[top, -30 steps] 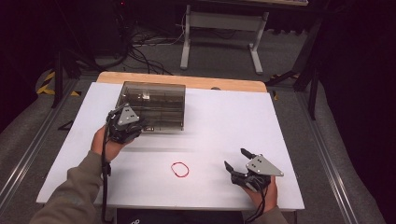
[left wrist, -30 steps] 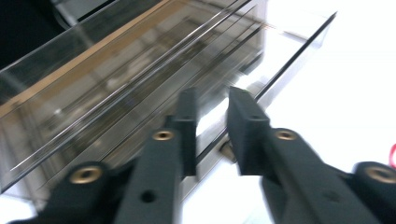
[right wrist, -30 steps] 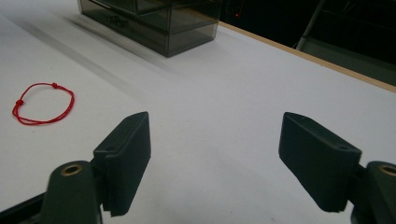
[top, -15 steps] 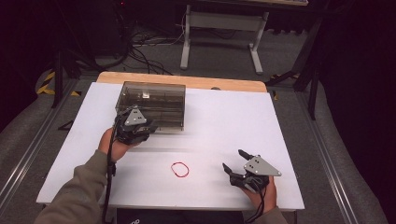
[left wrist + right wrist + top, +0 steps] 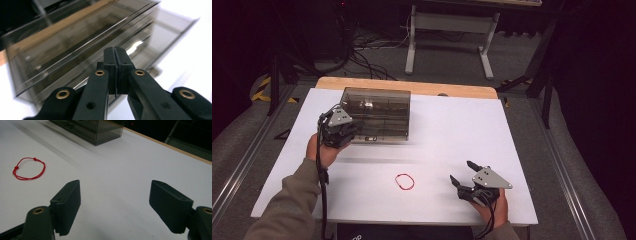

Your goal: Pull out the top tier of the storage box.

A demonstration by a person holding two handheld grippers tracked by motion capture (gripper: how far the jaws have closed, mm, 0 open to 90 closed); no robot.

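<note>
Smoky translucent drawer box (image 5: 377, 115) upper left of centre in the high view, sitting square on the white table, red string bracelet (image 5: 404, 181) lying flat as an open loop at lower centre, well apart from the box

One smoky clear box (image 5: 376, 115), one red cord loop (image 5: 405, 181), two claws.

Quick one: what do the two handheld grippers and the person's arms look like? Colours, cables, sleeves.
Both grippers are black with two flat-faced jaws on linkage arms set with brass-coloured rivets. The left gripper and the right gripper each carry a grey three-cornered plate on top. A black cable trails from the left one along the forearm. The person wears olive-grey long sleeves.
</note>
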